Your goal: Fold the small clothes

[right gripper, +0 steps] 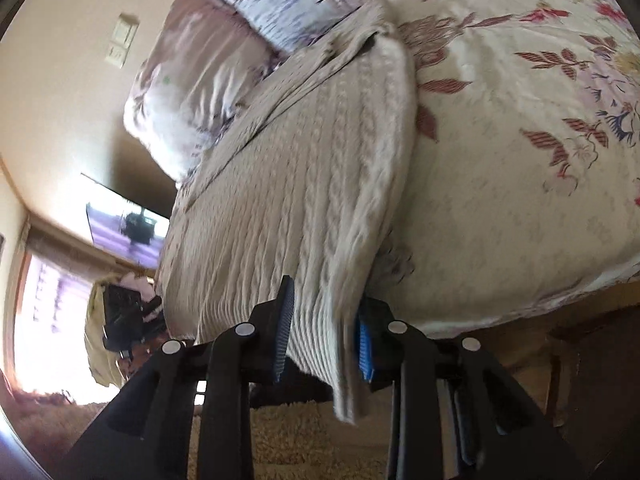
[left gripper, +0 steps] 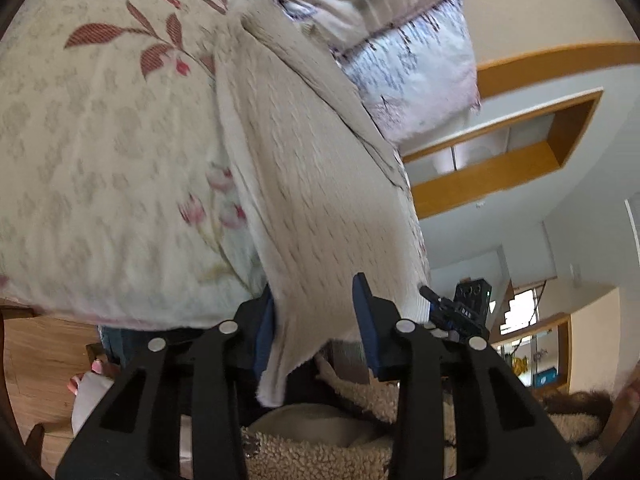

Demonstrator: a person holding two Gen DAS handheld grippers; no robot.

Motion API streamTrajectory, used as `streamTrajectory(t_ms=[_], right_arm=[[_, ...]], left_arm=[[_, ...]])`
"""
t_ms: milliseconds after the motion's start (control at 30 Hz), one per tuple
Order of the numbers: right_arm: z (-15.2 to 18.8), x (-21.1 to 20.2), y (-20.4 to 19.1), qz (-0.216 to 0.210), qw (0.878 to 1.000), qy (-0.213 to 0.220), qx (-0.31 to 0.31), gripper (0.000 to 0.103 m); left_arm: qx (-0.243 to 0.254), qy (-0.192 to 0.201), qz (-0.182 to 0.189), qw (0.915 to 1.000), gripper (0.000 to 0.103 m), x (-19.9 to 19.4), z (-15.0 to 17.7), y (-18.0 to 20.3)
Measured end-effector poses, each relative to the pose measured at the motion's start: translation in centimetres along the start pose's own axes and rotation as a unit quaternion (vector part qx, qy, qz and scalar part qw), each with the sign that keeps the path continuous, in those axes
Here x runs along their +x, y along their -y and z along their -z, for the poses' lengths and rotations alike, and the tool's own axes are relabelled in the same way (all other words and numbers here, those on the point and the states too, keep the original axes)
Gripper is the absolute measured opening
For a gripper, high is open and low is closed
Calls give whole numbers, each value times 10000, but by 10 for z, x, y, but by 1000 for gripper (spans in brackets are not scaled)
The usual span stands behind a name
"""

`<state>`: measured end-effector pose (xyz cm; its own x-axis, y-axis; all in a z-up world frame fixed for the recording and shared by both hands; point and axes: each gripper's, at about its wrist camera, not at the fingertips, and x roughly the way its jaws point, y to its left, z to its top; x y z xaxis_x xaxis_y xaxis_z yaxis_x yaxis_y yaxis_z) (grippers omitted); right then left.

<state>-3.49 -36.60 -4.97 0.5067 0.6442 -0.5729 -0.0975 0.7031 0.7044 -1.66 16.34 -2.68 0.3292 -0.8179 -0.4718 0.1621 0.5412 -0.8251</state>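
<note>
From the left wrist view, the left tool (left gripper: 316,320) has its two blue-padded fingers (left gripper: 366,320) apart with the hem of a cream cable-knit sweater (left gripper: 304,184) hanging between them; the cloth lies against the left pad, and whether it is truly pinched cannot be told; the sweater stretches away across a floral bedspread (left gripper: 100,140) toward a pale patterned pillow (left gripper: 408,68); the right tool (left gripper: 452,312) shows at the sweater's far corner. From the right wrist view, the right tool (right gripper: 324,332) has the sweater's (right gripper: 300,184) ribbed edge running between its blue pads (right gripper: 365,348), seemingly clamped; the sweater lies on the bedspread (right gripper: 520,180) beside the pillow (right gripper: 192,92); the left tool (right gripper: 128,312) appears at left, blurred.
</note>
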Motion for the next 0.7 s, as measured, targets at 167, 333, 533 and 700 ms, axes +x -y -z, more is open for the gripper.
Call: streamTrajectory(t_ms=[167,333,533,700], right_arm=[[0,7,-14,130,9994,-95,-319,20],[-3,-5,-31,207,9959,482,-731,8],[-13,-28,-41,507,9837,1379,-1039,8],[-17,-34,-39,560,9793,1608,-1092,8]], left_arm=[[446,-276,-240,9983,35,9,10,13],[800,-270,-554,9949,7,18,11,24],[1148,262,-878,9892,7,4,-5,37],[1150,541,-1002,9868,6,-6,-19,40]])
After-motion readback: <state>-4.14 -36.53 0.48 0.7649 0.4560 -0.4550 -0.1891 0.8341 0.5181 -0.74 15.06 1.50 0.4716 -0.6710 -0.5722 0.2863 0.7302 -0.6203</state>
